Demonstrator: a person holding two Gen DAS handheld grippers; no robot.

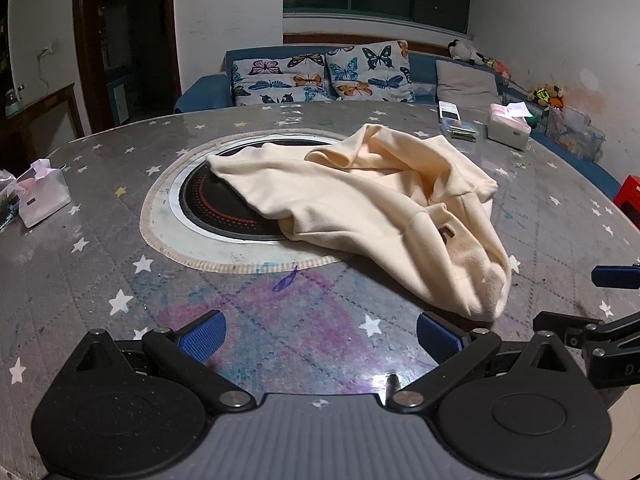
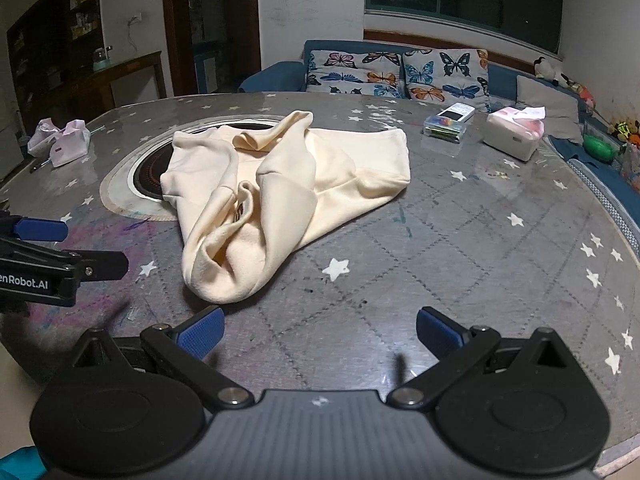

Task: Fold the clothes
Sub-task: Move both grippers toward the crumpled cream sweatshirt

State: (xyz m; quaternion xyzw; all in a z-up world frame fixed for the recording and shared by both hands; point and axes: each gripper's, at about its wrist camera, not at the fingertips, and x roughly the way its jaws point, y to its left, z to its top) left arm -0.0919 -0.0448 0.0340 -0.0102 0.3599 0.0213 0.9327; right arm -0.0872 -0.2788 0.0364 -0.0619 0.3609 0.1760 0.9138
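Note:
A cream garment [image 1: 360, 204] lies crumpled on the grey star-patterned round table [image 1: 100, 280], partly over the black induction plate [image 1: 212, 204]. In the right wrist view the garment [image 2: 280, 192] is bunched with folds and a hem toward me. My left gripper [image 1: 320, 336] is open and empty, low over the table just in front of the garment's near corner. My right gripper [image 2: 318, 332] is open and empty, in front of the garment's near end. Each gripper shows at the other view's edge: the right [image 1: 600, 300], the left [image 2: 52, 252].
Tissue packs [image 1: 40, 196] sit at the table's left. A white tissue box [image 2: 514, 132], a small plastic box [image 2: 444, 128] and a remote [image 2: 456, 112] sit at the far right. A blue sofa with butterfly cushions [image 1: 324, 72] stands behind the table.

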